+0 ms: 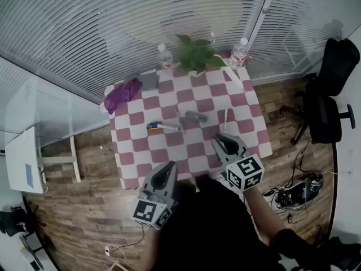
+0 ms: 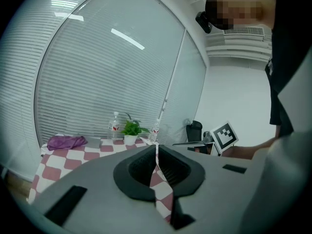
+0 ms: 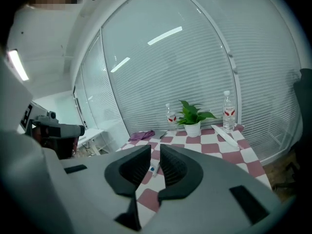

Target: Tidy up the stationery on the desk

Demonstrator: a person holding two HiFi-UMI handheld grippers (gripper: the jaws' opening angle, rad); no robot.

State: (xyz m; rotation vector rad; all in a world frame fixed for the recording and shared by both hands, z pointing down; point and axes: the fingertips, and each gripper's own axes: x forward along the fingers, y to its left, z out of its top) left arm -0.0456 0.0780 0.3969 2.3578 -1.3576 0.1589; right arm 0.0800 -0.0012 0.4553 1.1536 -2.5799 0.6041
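Observation:
On the red-and-white checked table (image 1: 194, 151) lie a blue and yellow pen bundle (image 1: 159, 126), a grey case (image 1: 196, 116) and a white pen (image 1: 225, 117). A long white strip (image 1: 231, 77) rests near the back right corner. My left gripper (image 1: 164, 176) hovers over the table's front edge, its jaws closed with nothing between them (image 2: 156, 150). My right gripper (image 1: 225, 143) is over the front right part of the table. Its jaws stand a narrow gap apart and are empty (image 3: 155, 152). The pens (image 3: 153, 168) show through that gap.
A purple cloth (image 1: 121, 95) and a grey pad (image 1: 149, 82) lie at the back left. A potted plant (image 1: 196, 55) stands between two water bottles (image 1: 164, 55) (image 1: 240, 51) at the back edge. An office chair (image 1: 330, 89) and floor cables (image 1: 293, 193) are to the right, and a white shelf (image 1: 25, 162) is to the left.

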